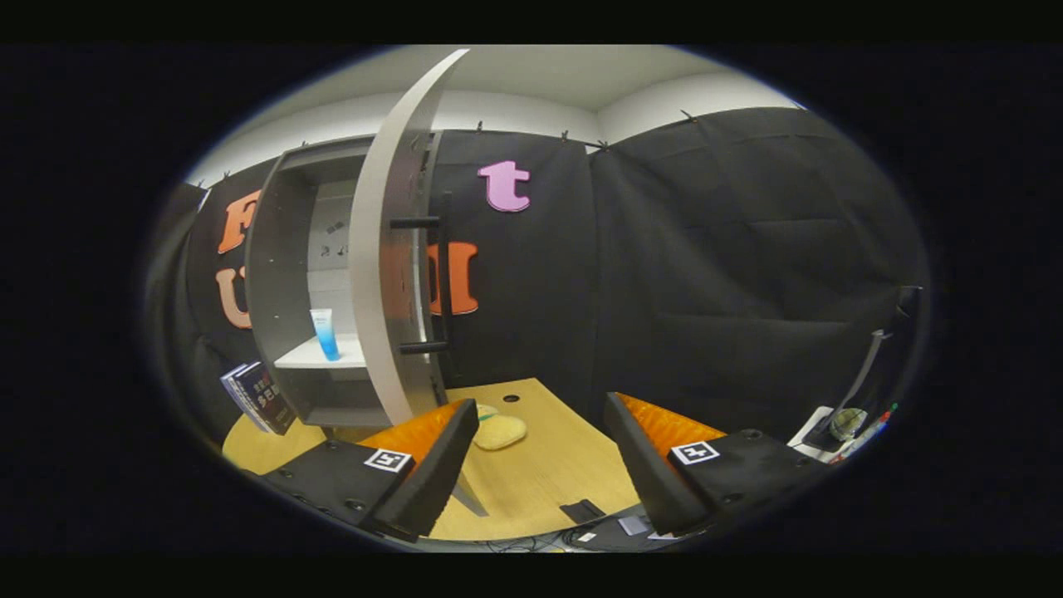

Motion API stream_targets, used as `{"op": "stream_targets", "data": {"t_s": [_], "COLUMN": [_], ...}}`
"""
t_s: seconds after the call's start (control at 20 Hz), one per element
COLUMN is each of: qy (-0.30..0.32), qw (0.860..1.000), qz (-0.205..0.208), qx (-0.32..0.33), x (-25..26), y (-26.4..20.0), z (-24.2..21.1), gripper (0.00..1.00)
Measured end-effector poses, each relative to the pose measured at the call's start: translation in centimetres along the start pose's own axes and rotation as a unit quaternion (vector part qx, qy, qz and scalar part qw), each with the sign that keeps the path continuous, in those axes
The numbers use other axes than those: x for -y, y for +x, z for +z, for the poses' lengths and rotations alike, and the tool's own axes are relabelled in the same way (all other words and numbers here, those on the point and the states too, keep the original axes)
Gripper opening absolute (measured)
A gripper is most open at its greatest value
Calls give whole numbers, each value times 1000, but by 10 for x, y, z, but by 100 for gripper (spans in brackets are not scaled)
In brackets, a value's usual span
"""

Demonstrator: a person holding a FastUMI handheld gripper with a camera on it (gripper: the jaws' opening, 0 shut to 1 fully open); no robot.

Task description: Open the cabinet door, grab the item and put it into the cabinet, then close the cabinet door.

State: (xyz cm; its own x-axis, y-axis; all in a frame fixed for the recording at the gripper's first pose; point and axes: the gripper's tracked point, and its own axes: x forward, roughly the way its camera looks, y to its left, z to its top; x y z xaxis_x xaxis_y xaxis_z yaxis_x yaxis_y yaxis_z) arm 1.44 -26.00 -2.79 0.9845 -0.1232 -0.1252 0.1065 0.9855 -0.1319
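Both fingers of the gripper [540, 465] stand wide apart with nothing between them but bare tabletop; it has hold of nothing. Just ahead of the fingers, on the wooden table [548, 482], lies a small yellowish pad or sponge [499, 432], soft-looking and flat, near the foot of the door. A round hole in the tabletop sits a little beyond it.

Past the left finger, the cabinet door [378, 274] is swung open and seen nearly edge-on, its long dark handle [444, 282] sticking out on the side that faces the cloth wall. Behind the door the grey cabinet [274, 274] is open, and a small tube [324, 334], white at the top and blue lower down, stands upright on its pale shelf [303, 355]. A couple of books [257, 397] lean against the cabinet's outer side, low down by the table's edge. Well off beyond the right finger there is a stand and some small clutter that I cannot make out.

My reading is that the door-opening step is done, and that if the tube is the item meant, it is already inside; in that case what remains is closing the door. If the pad on the table is the item, the grab has not yet been made. I cannot tell which from here. For closing, the fingers would need to go to the door's outer face or handle and push it round towards the cabinet front, keeping clear of the door's lower edge and of the pad lying near its swing.
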Motion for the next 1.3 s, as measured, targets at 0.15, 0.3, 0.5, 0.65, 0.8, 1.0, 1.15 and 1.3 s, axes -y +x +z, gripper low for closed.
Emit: {"op": "stream_targets", "data": {"t_s": [0.15,0.3,0.5,0.65,0.8,1.0,1.15,1.3], "qy": [7,17,24,19,26,19,15,11], "qw": [1000,999,999,999,998,995,993,990], "qz": [21,29,36,44,59,93,118,138], "qx": [-2,-2,0,4,-2,-5,-7,-10], "x": [-9,-4,-12,-25,-46,-86,-115,-141], "y": [10,10,8,1,-8,-22,-27,-27], "z": [-6,-20,-23,-25,-31,-39,-41,-42], "gripper": [98,97,97,97,97,97,97,97]}}
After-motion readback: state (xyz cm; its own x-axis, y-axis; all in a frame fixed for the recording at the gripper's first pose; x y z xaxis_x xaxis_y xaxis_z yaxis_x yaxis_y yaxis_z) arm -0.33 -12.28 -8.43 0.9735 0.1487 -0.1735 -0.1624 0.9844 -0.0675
